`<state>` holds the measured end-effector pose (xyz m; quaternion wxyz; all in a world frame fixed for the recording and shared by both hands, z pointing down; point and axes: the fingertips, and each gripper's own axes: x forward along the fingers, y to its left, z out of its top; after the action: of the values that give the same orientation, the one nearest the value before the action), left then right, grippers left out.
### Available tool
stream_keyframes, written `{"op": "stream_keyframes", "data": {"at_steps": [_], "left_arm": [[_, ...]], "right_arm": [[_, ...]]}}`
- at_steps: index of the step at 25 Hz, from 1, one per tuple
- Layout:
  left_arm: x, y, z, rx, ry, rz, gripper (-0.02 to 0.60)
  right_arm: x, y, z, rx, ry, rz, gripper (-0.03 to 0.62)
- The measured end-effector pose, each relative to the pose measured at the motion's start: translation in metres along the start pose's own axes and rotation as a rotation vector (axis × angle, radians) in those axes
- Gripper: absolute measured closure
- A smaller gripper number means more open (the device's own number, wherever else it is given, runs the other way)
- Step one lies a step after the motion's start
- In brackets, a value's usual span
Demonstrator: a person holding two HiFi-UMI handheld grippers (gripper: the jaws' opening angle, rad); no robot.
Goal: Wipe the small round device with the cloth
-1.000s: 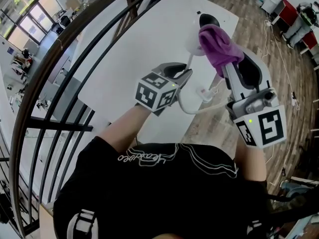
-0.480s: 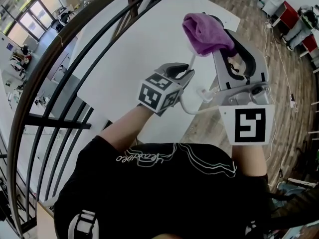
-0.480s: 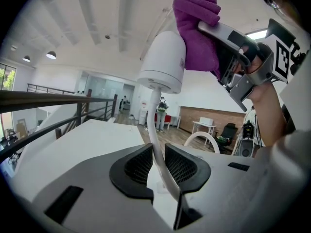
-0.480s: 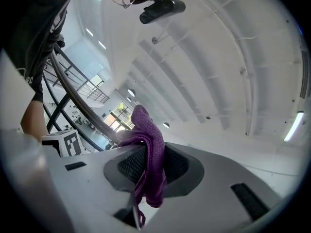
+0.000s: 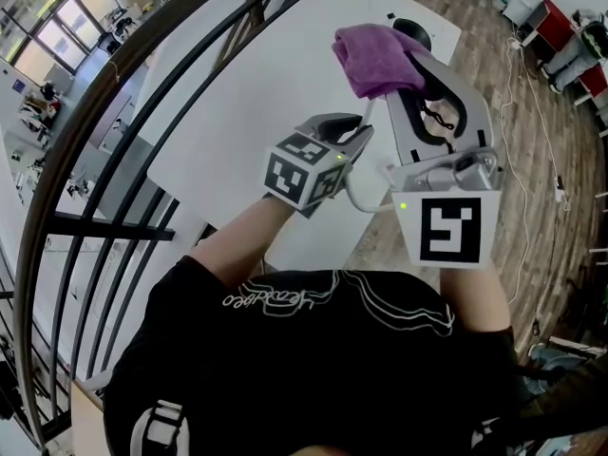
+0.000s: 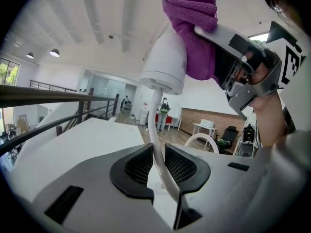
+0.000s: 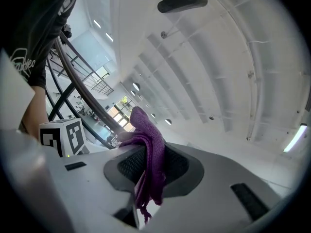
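Note:
The small round white device (image 6: 164,62) is held up above the white table (image 5: 237,93) on its white stalk (image 6: 156,144). My left gripper (image 6: 156,163) is shut on that stalk. A purple cloth (image 6: 190,27) lies draped over the top and right side of the device, pinched in my right gripper (image 7: 148,168). In the head view the cloth (image 5: 372,57) covers most of the device; only a black part (image 5: 412,32) shows behind it. There my left gripper (image 5: 358,134) sits just below and left of my right gripper (image 5: 399,85).
A black curved railing (image 5: 123,112) runs along the table's left side. Wooden floor (image 5: 532,160) with loose cables lies to the right. A white cable (image 5: 366,202) loops down from the device between my two grippers.
My right gripper has carried the cloth up and leftward over the device and turned so its marker faces the head camera. My left gripper has held the stalk almost still.

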<state>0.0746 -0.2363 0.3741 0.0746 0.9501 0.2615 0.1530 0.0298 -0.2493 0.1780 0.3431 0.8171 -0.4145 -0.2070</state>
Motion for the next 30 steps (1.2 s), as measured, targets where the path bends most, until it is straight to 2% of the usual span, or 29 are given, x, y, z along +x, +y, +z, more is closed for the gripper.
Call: {"op": "stream_keyframes", "data": {"at_steps": [11, 21, 24, 30], "left_arm": [[-0.001, 0.003, -0.001, -0.022, -0.018, 0.0, 0.5], [-0.002, 0.003, -0.001, -0.031, -0.04, -0.011, 0.5], [-0.003, 0.004, -0.001, -0.039, -0.046, -0.015, 0.5], [0.0, 0.003, 0.0, -0.041, -0.055, -0.006, 0.502]], "right_arm": [[0.005, 0.025, -0.012, -0.011, 0.031, 0.052, 0.522], [0.007, 0.055, -0.036, 0.053, 0.083, 0.148, 0.522], [0.009, 0.062, -0.041, 0.087, 0.088, 0.177, 0.522], [0.003, 0.067, -0.047, 0.225, 0.077, 0.255, 0.522]]}}
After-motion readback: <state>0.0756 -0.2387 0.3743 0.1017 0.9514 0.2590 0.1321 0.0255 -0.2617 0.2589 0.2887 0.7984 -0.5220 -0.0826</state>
